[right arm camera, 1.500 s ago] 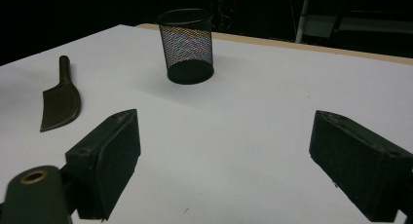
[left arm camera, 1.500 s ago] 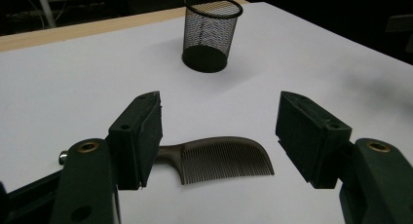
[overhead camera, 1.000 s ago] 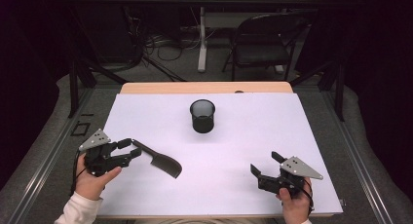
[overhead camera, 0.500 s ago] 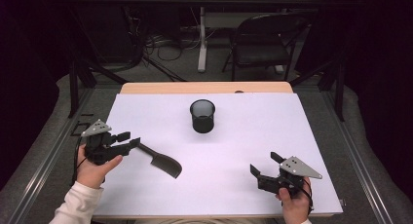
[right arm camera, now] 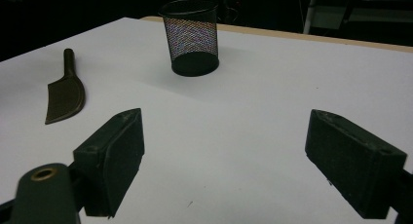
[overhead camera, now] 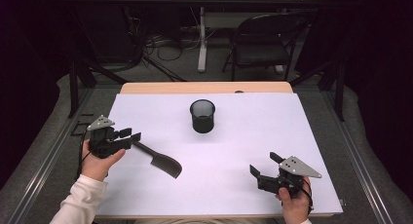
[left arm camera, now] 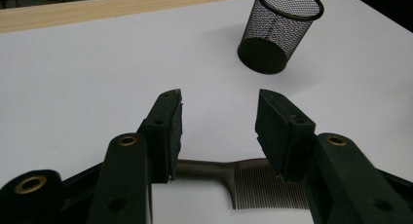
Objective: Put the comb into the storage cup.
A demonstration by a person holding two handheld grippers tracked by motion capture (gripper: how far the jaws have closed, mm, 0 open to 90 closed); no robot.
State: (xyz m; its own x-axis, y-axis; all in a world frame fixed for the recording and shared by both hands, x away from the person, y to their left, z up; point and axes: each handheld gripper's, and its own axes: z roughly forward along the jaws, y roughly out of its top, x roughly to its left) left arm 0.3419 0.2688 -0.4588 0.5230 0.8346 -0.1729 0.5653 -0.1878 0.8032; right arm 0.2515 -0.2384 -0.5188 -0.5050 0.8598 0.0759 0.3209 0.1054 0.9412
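A dark comb lies flat on the white table, left of centre, its handle pointing at my left gripper. That gripper is open and hovers by the handle end. In the left gripper view the comb lies low between the jaws of the left gripper, which do not touch it. A black mesh cup stands upright at the middle back. My right gripper is open near the front right, holding nothing. The right gripper view shows my right gripper, the comb and the cup.
The mesh cup is ahead and to the right of the left jaws. A wooden table edge runs along the back. A folding chair and cables stand on the floor beyond the table.
My left gripper has shifted a little toward the far side of the table, beside the comb's handle. The comb and the right gripper have stayed in place.
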